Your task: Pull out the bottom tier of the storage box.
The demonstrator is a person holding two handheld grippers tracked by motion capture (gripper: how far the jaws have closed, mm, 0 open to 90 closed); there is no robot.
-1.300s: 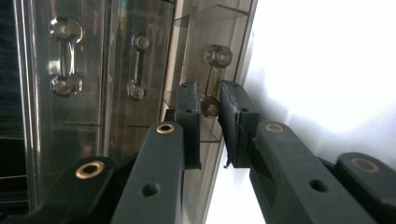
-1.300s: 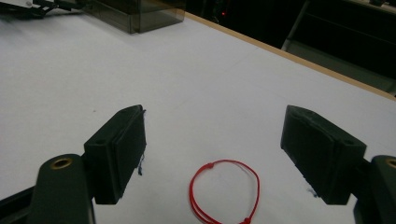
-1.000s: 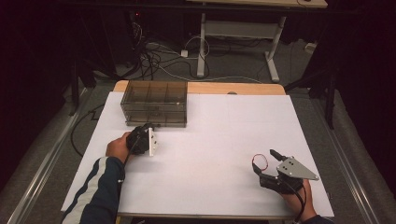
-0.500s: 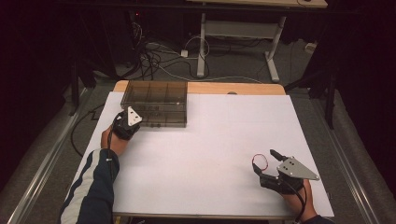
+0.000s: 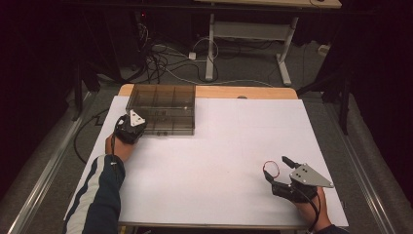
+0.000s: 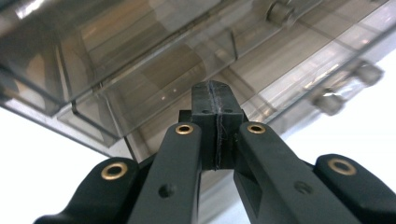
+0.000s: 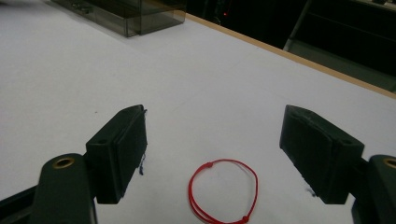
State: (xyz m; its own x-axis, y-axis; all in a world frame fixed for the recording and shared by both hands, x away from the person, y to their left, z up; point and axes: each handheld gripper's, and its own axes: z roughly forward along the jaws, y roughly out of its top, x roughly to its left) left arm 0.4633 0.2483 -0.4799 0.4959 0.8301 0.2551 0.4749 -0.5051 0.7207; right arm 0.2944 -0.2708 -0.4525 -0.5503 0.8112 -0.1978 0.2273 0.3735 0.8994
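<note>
My box [image 5: 162, 109] was smoky, glossy clear plastic; the table [image 5: 209, 146] matt white with a wood edge; the red cord loop [image 7: 223, 191] thin and smooth.

A smoky clear plastic compartment box [image 5: 163, 108] blocks the white table's [image 5: 219, 146] far-left corner; a thin red cord loop [image 5: 271, 168] lies near its front-right corner; between them passage is open.

So there's a smoky see-through plastic organizer box [image 5: 163, 109] sitting flat at the far left of the white table, lid shut, split into small compartments, little round knobs along its near side. Over at the near right, a thin red cord loop [image 5: 271, 168] with tiny knots lies flat on the sheet, roughly round, well apart from the box.
</note>
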